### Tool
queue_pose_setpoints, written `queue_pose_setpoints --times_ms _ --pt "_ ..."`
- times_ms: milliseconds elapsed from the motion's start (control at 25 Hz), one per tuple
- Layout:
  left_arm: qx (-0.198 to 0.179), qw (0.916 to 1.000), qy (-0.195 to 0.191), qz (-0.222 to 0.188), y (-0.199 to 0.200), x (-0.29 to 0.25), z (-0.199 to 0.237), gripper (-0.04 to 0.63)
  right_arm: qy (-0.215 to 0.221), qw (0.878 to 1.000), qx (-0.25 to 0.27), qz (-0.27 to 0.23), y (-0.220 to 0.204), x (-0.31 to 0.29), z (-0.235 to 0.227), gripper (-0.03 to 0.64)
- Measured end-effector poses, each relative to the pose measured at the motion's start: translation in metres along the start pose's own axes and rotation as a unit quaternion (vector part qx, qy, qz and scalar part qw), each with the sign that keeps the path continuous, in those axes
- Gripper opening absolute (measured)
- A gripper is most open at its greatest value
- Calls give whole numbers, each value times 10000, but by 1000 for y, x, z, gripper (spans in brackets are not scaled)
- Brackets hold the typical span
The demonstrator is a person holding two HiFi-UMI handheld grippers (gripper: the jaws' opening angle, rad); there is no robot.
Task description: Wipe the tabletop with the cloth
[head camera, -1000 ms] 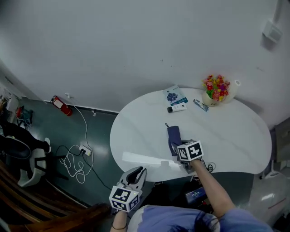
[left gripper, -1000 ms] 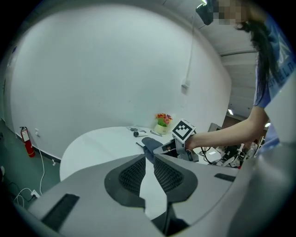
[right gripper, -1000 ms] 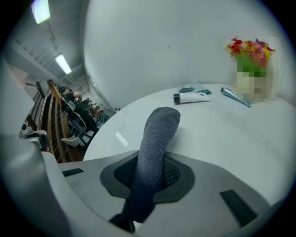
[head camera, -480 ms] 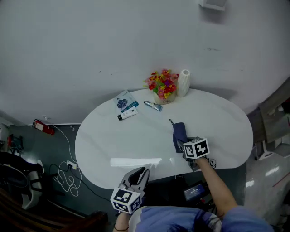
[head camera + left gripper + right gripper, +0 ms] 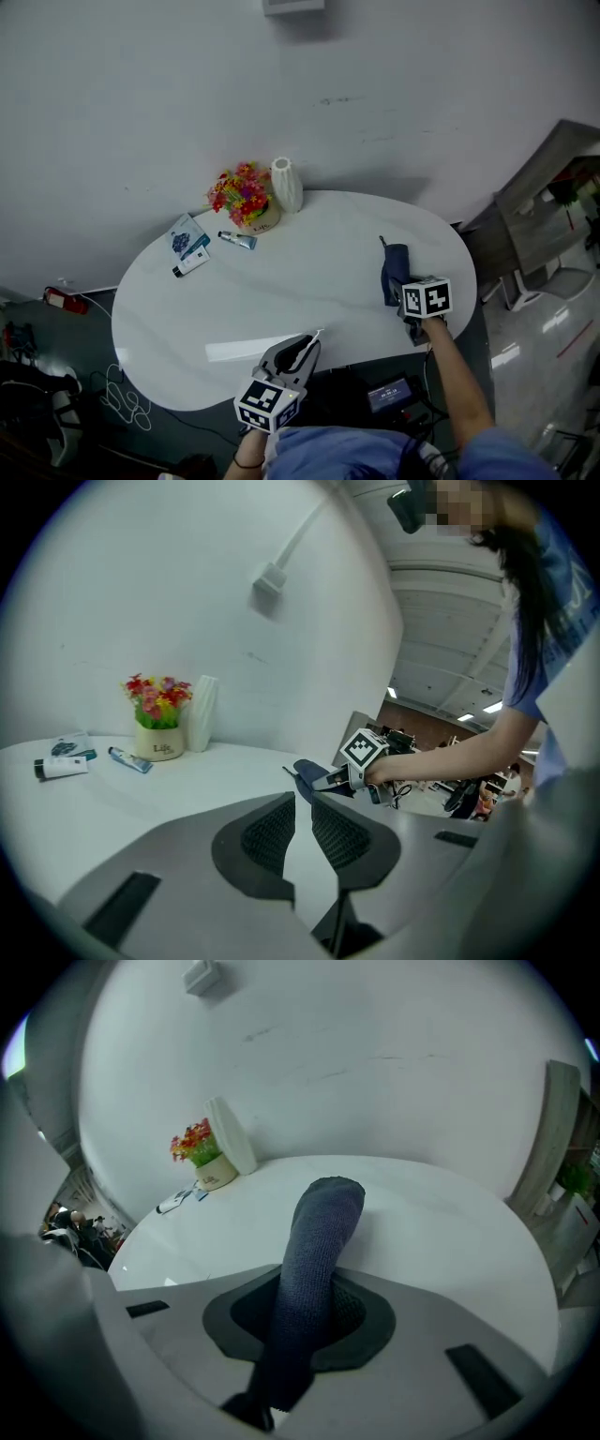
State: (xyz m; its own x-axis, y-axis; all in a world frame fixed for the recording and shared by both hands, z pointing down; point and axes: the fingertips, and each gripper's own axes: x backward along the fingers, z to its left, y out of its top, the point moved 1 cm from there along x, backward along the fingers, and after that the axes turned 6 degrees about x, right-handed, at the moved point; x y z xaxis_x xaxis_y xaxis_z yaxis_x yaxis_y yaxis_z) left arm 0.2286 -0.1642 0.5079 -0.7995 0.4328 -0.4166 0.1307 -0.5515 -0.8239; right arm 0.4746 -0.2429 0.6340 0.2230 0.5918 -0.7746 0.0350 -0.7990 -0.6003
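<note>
A dark blue cloth [image 5: 395,269] lies on the right part of the white oval table [image 5: 281,291]. My right gripper [image 5: 405,296] is shut on the cloth [image 5: 314,1260], which runs out between the jaws onto the tabletop [image 5: 441,1232]. My left gripper [image 5: 302,349] hovers at the table's near edge, its jaws almost together with only a thin gap and nothing between them [image 5: 300,829]. From the left gripper view the right gripper [image 5: 328,782] and the cloth [image 5: 307,772] show ahead.
At the table's far left stand a pot of flowers [image 5: 242,199] and a white vase [image 5: 286,184]. A small tube [image 5: 236,241], a blue packet [image 5: 187,236] and another tube [image 5: 190,265] lie nearby. A grey chair [image 5: 548,202] stands to the right.
The head view has swung right, so the table sits further left in frame. The right gripper has dragged the cloth rightwards along the tabletop toward the right end. The left gripper stays at the near edge.
</note>
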Motion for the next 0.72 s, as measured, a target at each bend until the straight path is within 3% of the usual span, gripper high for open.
queue_pose_setpoints --times_ms 160,320,720 --pt "-226 9993 -278 129 4 -26 -26 61 -340 9989 -297 -99 -7 21 -59 71" --pt "-297 9988 -324 228 5 -34 -39 61 -657 9963 -532 -131 -16 40 -110 71" --pt "-111 9994 112 299 -9 -18 -30 61 -1294 9870 -942 -122 -37 75 -194 71"
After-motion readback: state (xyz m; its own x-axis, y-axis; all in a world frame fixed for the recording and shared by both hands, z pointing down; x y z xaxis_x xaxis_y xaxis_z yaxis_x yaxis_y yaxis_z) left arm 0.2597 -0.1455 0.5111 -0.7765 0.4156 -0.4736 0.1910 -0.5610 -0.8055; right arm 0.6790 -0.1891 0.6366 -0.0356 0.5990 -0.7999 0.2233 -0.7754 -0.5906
